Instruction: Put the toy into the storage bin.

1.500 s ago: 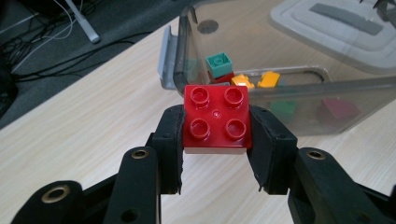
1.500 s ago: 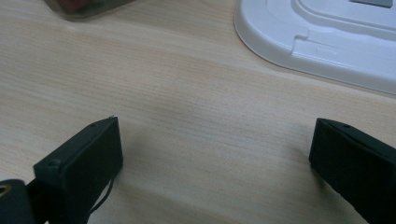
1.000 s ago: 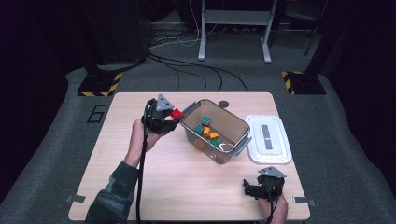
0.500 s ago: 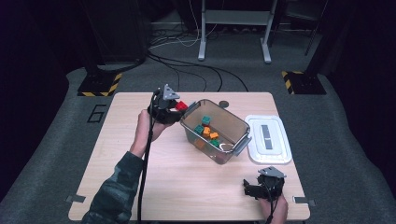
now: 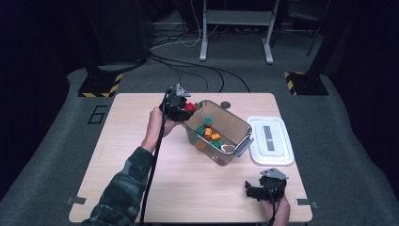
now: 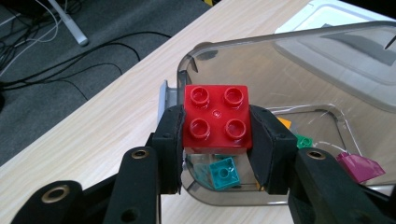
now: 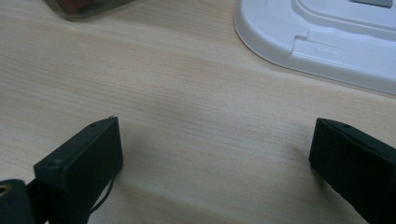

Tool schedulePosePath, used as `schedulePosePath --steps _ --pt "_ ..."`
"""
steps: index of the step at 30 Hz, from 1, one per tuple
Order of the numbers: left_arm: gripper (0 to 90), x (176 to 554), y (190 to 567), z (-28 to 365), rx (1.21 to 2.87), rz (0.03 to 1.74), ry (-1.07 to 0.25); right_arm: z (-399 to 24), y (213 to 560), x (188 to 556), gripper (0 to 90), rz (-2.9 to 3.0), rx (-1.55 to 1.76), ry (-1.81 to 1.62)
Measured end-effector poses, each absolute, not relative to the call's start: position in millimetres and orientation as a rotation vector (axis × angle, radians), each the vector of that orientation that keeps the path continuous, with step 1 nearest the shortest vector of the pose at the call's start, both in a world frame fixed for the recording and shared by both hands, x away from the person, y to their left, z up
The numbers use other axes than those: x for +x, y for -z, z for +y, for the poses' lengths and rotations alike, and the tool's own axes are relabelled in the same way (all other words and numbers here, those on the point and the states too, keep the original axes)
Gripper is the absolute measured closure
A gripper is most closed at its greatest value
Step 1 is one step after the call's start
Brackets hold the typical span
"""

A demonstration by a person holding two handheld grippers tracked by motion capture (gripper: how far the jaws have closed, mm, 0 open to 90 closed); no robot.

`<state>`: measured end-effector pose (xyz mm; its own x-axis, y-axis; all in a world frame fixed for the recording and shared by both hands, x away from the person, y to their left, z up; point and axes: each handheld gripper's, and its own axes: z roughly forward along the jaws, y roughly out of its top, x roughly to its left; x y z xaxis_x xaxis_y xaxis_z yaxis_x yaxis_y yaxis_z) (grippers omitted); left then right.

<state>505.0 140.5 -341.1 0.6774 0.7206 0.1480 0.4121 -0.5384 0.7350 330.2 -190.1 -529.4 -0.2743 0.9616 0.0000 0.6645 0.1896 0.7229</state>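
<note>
- Fingers (image 6: pixel 170 140) of the left gripper (image 6: pixel 215 140) clamp a red four-stud brick (image 6: pixel 216 116) by two opposite sides, studs facing the camera.
- Red four-stud brick position: at the near rim of the clear plastic bin (image 6: pixel 280 60), above its open top, at the bin's far-left corner in the high view (image 5: pixel 189 107).
- Bin contents: teal brick (image 6: pixel 224 172), green brick (image 6: pixel 304 141), orange brick (image 6: pixel 282 123), magenta piece (image 6: pixel 359 166); teal and orange bricks also show in the high view (image 5: pixel 209 133).
- Right gripper (image 7: pixel 215 154): jaws set wide apart, nothing between them, low over the wooden table (image 7: pixel 187 79) near its front right edge (image 5: pixel 266 188).
- White lid (image 7: pixel 317 42) lies flat on the table just beside the bin, ahead of the right gripper.
</note>
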Motion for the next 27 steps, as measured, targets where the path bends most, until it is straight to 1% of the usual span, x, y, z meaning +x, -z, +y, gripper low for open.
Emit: schedulePosePath --steps 10,12,13,16,21,23,27 --pt "58.1 515.5 353.3 128.8 2.231 0.858 -0.546 -190.4 529.4 330.2 1.6 2.016 1.514 -0.859" --pt "57.5 516.6 354.8 127.3 2.234 0.862 -0.534 -190.4 529.4 330.2 1.7 2.016 1.515 -0.859" --pt "55.8 517.0 355.2 126.8 2.24 0.858 -0.526 -190.5 529.4 330.2 1.7 2.016 1.514 -0.859" --pt "40.6 516.6 356.5 126.0 2.248 0.878 -0.505 -190.5 529.4 330.2 1.7 2.016 1.513 -0.859" --pt "20.9 511.9 355.8 134.7 2.218 0.909 -0.496 -190.5 529.4 330.2 1.7 2.016 1.513 -0.859" --pt "15.7 508.0 355.4 139.6 2.202 0.918 -0.5 -190.5 529.4 330.2 1.7 2.017 1.513 -0.859" --pt "10.5 498.8 356.6 150.8 2.18 0.939 -0.506 -190.5 529.4 330.2 1.7 2.017 1.513 -0.859"
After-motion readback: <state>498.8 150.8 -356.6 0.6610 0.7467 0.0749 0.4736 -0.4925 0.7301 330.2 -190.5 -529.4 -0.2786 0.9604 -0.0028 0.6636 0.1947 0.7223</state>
